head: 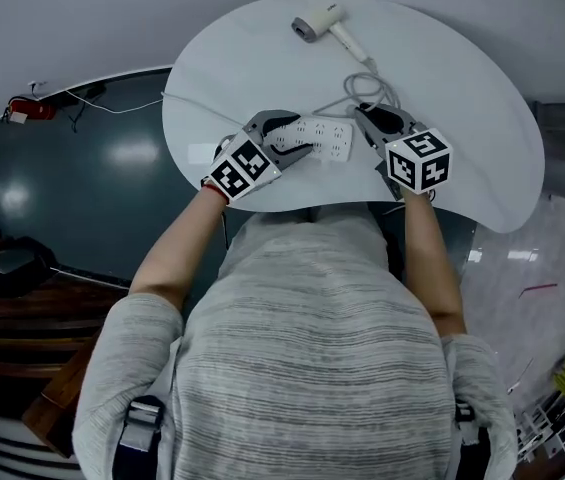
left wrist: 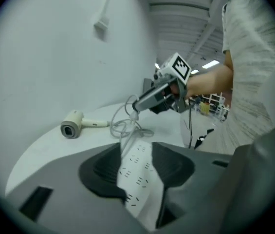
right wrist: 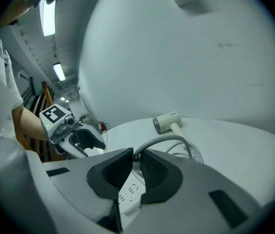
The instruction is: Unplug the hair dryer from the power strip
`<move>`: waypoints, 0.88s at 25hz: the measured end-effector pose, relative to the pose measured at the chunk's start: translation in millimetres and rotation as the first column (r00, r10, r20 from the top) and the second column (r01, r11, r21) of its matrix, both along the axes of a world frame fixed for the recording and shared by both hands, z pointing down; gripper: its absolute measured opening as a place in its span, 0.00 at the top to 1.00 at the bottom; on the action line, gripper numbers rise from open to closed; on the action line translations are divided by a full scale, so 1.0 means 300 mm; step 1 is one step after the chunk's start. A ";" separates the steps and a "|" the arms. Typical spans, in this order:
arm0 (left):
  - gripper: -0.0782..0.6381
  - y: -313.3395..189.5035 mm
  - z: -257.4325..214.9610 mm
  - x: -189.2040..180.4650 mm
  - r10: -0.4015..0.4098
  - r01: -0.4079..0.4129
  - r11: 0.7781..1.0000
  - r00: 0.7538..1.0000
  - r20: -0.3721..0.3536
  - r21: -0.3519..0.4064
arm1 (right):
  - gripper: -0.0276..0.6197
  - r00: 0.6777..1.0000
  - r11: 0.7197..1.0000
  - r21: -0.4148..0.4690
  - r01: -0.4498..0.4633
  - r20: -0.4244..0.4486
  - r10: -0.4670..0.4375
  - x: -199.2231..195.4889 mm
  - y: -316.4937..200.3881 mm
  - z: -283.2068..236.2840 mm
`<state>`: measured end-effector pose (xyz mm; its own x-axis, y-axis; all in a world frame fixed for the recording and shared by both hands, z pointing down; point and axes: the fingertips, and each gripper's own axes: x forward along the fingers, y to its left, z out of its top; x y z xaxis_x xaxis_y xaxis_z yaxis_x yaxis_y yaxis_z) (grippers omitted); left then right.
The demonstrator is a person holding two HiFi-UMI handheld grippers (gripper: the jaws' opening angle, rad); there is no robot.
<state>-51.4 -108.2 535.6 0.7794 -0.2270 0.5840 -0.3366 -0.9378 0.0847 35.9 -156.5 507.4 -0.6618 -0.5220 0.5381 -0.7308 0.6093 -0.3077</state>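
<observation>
A white hair dryer (head: pixel 319 20) lies at the far side of the round white table (head: pixel 472 78), and its grey cord (head: pixel 374 92) coils toward me. The white power strip (head: pixel 322 138) sits between my two grippers. My left gripper (head: pixel 287 143) is shut on the strip's left end; in the left gripper view the strip (left wrist: pixel 139 184) fills the gap between the dark pads (left wrist: pixel 174 167). My right gripper (head: pixel 374 120) is shut on the cord (right wrist: pixel 164 141) just above the strip (right wrist: pixel 129 193). The plug is hidden by the jaws.
The table's near edge runs just under my hands. A dark glossy floor (head: pixel 82 188) lies to the left, with a red object (head: pixel 30 110) and a thin white cable on it. Wooden furniture (head: pixel 22 308) stands at lower left.
</observation>
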 end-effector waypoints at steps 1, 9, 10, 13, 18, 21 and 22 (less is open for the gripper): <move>0.72 -0.014 -0.029 -0.009 -0.047 0.048 0.999 0.998 -0.039 0.006 | 0.87 1.000 1.000 -0.006 -0.009 0.007 0.009 0.001 -0.005 0.006; 0.88 -0.050 -0.089 -0.024 -0.241 0.230 0.970 0.952 -0.188 -0.075 | 0.87 0.998 0.998 0.006 -0.062 -0.008 0.062 -0.007 -0.011 0.101; 0.88 -0.050 -0.088 -0.023 -0.252 0.240 0.967 0.948 -0.195 -0.081 | 0.87 0.998 0.998 0.011 -0.068 -0.006 0.068 -0.009 -0.014 0.105; 0.88 -0.051 -0.092 -0.019 -0.282 0.267 0.959 0.934 -0.217 -0.099 | 0.84 0.997 0.997 0.015 -0.077 -0.028 0.077 -0.001 -0.017 0.113; 0.88 -0.059 -0.110 -0.023 -0.328 0.304 0.944 0.910 -0.255 -0.131 | 0.78 0.990 0.986 -0.089 -0.142 -0.013 0.142 0.045 -0.002 0.122; 0.88 -0.066 -0.125 -0.026 -0.338 0.313 0.940 0.902 -0.267 -0.133 | 0.77 0.970 0.954 -0.188 -0.235 0.012 0.242 0.098 0.014 0.111; 0.88 -0.067 -0.132 -0.026 -0.339 0.314 0.940 0.901 -0.273 -0.133 | 0.77 0.959 0.940 -0.211 -0.267 0.032 0.280 0.118 0.018 0.101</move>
